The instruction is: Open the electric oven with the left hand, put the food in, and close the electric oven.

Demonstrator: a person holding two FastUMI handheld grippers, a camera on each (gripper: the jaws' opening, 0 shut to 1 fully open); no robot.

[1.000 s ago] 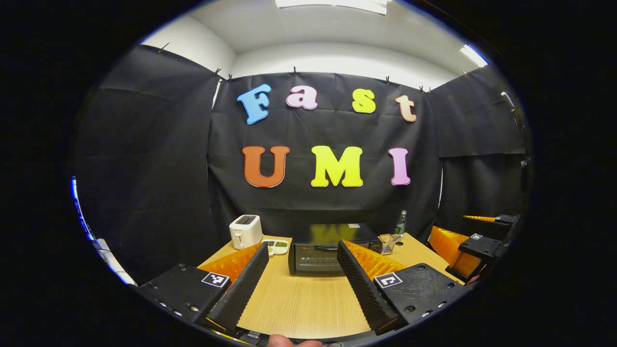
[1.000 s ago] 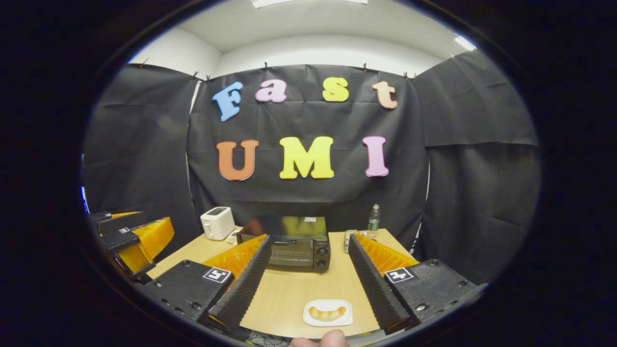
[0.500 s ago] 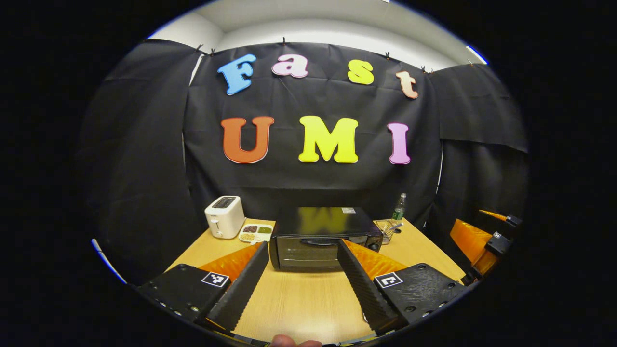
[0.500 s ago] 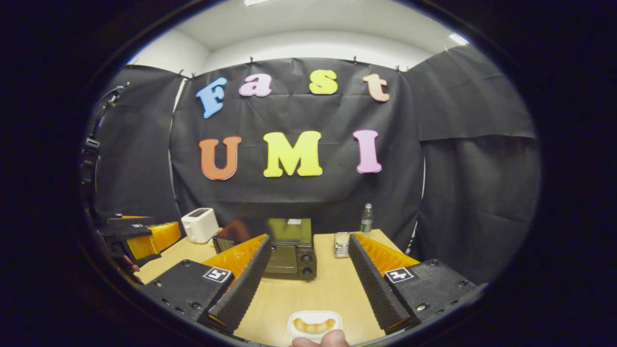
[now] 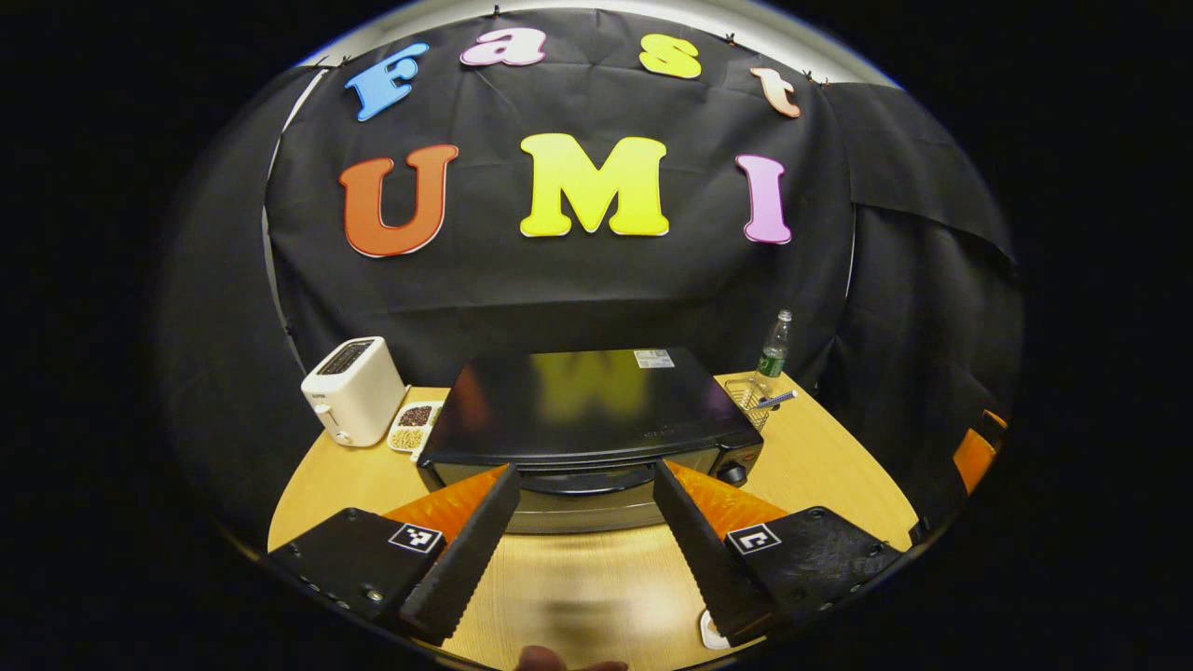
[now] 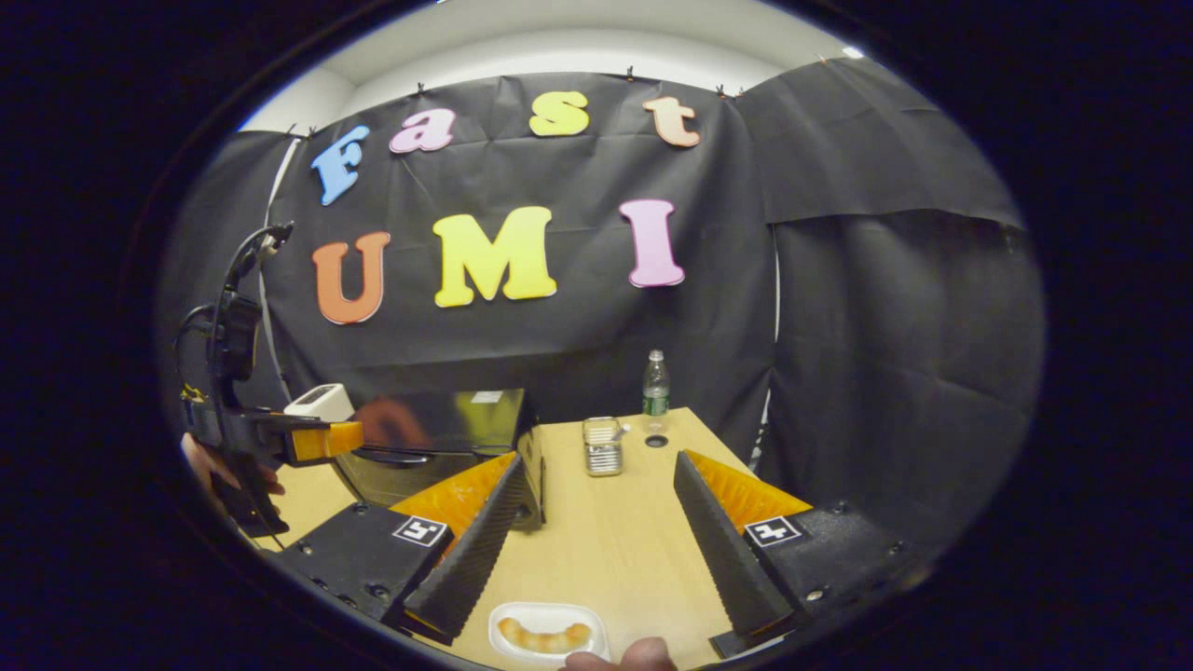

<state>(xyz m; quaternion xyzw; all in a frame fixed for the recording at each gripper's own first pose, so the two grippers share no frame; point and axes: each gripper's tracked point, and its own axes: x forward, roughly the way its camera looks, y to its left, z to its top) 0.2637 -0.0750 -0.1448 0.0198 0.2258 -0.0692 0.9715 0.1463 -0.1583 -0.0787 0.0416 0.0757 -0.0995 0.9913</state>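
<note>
Wood table (image 5: 820, 466) carried closed oven (image 5: 587, 419) at back, door handle (image 5: 587, 482) lying crosswise dead ahead of my left gripper (image 5: 582, 522), fingers wide apart, empty. Right gripper (image 6: 596, 540) also spread, empty, over food (image 6: 543, 637) on white plate (image 6: 508, 619) near table edge. Left nearer handle.

I've got the glossy black electric oven (image 5: 587, 410) sitting on the wooden table, door closed, curved handle across the front. In the right gripper view, the golden curved pastry (image 6: 544, 638) lies flat on a white rectangular plate (image 6: 511, 615) at the near table edge.
</note>
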